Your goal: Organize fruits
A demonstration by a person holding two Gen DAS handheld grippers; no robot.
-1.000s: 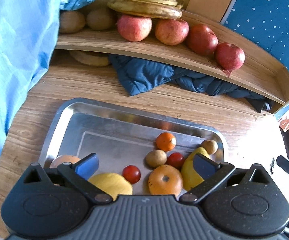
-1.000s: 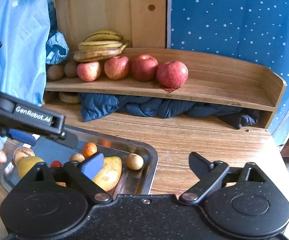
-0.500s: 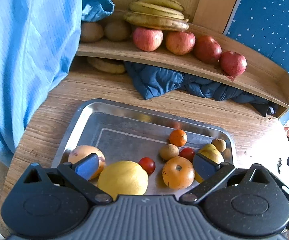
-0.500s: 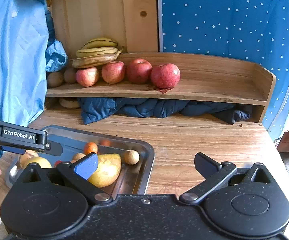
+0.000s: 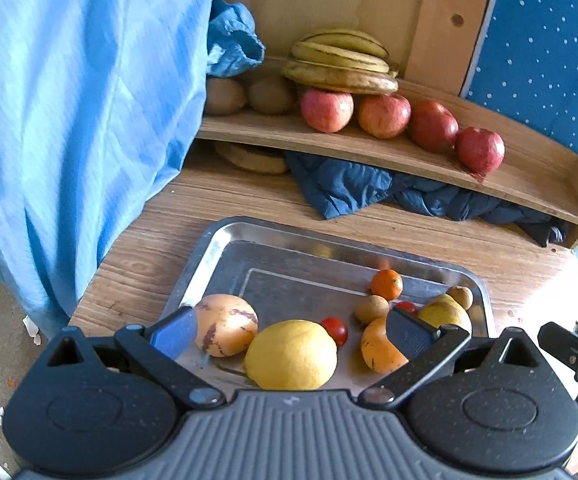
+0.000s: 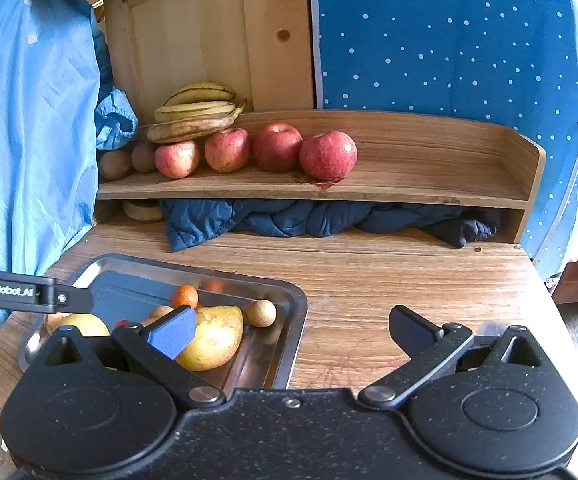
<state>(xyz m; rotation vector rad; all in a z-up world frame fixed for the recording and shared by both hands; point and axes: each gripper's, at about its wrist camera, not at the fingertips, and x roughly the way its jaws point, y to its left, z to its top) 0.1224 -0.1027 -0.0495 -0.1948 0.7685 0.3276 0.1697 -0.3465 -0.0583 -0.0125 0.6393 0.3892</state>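
Left gripper [image 5: 289, 330] has pulled back from the tray [image 5: 209, 256] over the last second: the big yellow fruit [image 5: 291, 354] and the striped pale fruit [image 5: 225, 330], earlier half hidden under it, now show whole, and more of the shelf [image 5: 409, 152] is in view. Its jaws are wide apart, nothing held; the yellow fruit sits between the fingers on the tray, not pinched. Right gripper [image 6: 289, 336] has barely shifted; its jaws opened a touch more early in that second and now stand fully spread over bare bench [image 6: 389, 280], empty. Four apples [image 6: 327, 155] and the bananas [image 6: 195, 114] are lined up on the shelf; the pear [image 6: 213, 340], orange [image 6: 185, 296] and small fruits are left in the tray. Likely between picks, with the next tray fruit not yet chosen; much sorting remains.
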